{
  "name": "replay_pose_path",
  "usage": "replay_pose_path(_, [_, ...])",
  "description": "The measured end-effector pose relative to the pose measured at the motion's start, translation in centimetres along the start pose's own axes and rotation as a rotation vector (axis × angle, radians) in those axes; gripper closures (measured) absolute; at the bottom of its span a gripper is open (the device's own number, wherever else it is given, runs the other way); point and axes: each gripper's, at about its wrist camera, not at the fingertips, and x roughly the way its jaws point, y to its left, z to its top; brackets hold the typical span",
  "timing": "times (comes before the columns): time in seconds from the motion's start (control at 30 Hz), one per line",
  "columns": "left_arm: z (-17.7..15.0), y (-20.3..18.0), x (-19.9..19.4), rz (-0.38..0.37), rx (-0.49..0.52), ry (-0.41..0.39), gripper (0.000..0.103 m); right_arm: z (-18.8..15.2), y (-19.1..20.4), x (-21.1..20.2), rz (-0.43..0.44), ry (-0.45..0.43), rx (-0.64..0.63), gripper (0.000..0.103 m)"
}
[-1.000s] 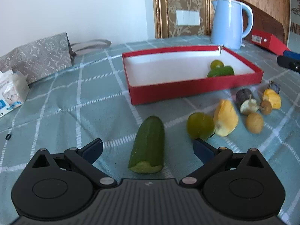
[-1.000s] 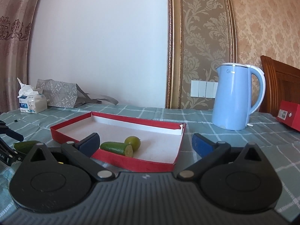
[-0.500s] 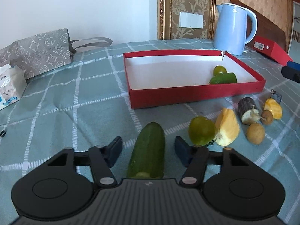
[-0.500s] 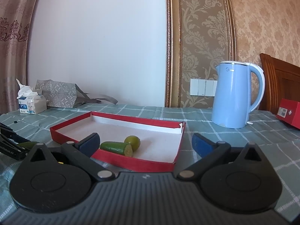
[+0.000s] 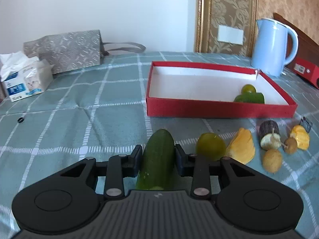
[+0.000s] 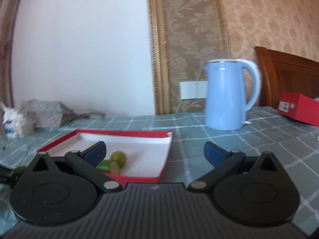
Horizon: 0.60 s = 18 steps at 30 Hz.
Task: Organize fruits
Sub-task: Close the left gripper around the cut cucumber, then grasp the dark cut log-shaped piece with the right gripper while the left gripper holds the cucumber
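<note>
My left gripper is shut on a green cucumber half, with both pads against its sides. To its right on the cloth lie a green lime, a yellow fruit wedge, a dark cut piece, small brown fruits and another yellow piece. A red box with a white inside holds a lime and a cucumber piece. My right gripper is open and empty above the box.
A blue kettle stands behind the box, also in the right wrist view. A small red box sits far right. A grey bag and a tissue pack lie at the back left.
My left gripper moved forward around the cucumber half and closed on it. My right gripper swung to the left and stayed open.
</note>
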Motion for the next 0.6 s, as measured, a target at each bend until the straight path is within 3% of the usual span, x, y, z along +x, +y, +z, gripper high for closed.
replay_pose_path(0.1, [-0.2, -0.2, -0.5, -0.007, -0.028, -0.005, 0.070, 0.2, -2.5, -0.6, -0.043, 0.002, 0.081, 0.000])
replay_pose_path(0.2, [-0.4, -0.4, -0.8, -0.007, -0.035, -0.014, 0.070, -0.3, -4.4, -0.3, -0.043, 0.086, 0.114, 0.001])
replay_pose_path(0.3, [-0.5, -0.2, -0.7, -0.012, -0.054, -0.013, 0.070, -0.9, -5.0, -0.1, 0.008, 0.166, 0.097, 0.016])
replay_pose_path(0.43, [-0.6, 0.1, -0.3, -0.021, -0.066, 0.013, 0.070, -1.4, -3.6, 0.1, 0.054, 0.226, -0.010, 0.024])
replay_pose_path(0.6, [-0.7, -0.3, -0.2, -0.012, -0.046, 0.010, 0.070, -2.0, -2.1, 1.6, 0.098, 0.308, -0.066, 0.045])
